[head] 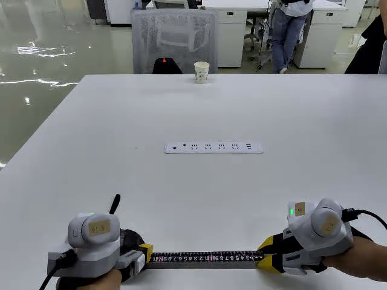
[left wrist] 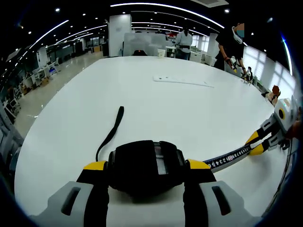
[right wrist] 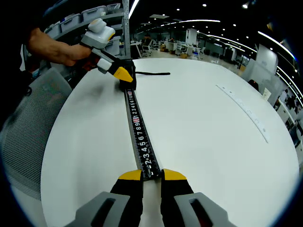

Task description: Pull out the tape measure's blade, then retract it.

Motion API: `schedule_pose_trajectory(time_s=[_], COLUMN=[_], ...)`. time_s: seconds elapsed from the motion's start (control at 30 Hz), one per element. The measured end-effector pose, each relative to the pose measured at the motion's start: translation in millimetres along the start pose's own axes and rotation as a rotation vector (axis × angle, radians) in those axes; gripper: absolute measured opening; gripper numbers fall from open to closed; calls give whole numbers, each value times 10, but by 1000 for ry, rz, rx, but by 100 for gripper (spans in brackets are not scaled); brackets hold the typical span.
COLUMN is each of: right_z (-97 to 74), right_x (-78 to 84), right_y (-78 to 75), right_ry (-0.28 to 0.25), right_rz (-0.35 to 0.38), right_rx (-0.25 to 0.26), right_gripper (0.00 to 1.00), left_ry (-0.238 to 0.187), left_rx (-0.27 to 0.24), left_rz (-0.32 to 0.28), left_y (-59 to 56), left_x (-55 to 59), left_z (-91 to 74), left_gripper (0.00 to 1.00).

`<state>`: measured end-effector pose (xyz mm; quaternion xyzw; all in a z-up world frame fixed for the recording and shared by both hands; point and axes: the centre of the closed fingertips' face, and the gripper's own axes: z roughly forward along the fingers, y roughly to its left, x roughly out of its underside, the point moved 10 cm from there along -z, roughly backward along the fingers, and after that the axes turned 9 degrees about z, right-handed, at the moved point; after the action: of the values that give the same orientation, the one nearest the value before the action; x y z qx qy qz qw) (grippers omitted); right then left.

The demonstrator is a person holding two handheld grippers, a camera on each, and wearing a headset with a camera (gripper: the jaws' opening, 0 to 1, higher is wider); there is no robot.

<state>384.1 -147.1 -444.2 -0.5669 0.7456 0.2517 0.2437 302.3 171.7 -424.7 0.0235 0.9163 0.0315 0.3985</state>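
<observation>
The black tape measure case (left wrist: pixel 147 165) sits clamped between the yellow-tipped jaws of my left gripper (left wrist: pixel 147 165), which is shut on it at the table's near left (head: pixel 136 249). Its black wrist strap (left wrist: pixel 111 132) trails on the table behind it. The blade (head: pixel 205 258) is pulled out to the right, lying flat with its numbers showing. My right gripper (right wrist: pixel 152 176) is shut on the blade's end (right wrist: pixel 150 168); in the head view this gripper (head: pixel 266 254) is at the near right. From the right gripper view the blade (right wrist: pixel 138 135) runs straight to the case (right wrist: pixel 129 85).
A white power strip (head: pixel 213 147) lies mid-table. A paper cup (head: pixel 201 71) stands at the far edge, with a mesh chair (head: pixel 174 41) behind it. A person (head: pixel 289 27) stands by desks beyond the table (head: pixel 290 109).
</observation>
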Motion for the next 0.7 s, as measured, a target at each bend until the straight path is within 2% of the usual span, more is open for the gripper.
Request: schedule_pose_trajectory(time_s=[0.7], right_z=[4], right_x=[-8], right_y=[-4], right_ry=[3], right_rz=[-2], right_rx=[3], right_gripper=[10], left_ry=[-5], left_rx=[10], left_rz=[-8], left_y=[21], left_x=[2], left_z=[-5], left_gripper=[57])
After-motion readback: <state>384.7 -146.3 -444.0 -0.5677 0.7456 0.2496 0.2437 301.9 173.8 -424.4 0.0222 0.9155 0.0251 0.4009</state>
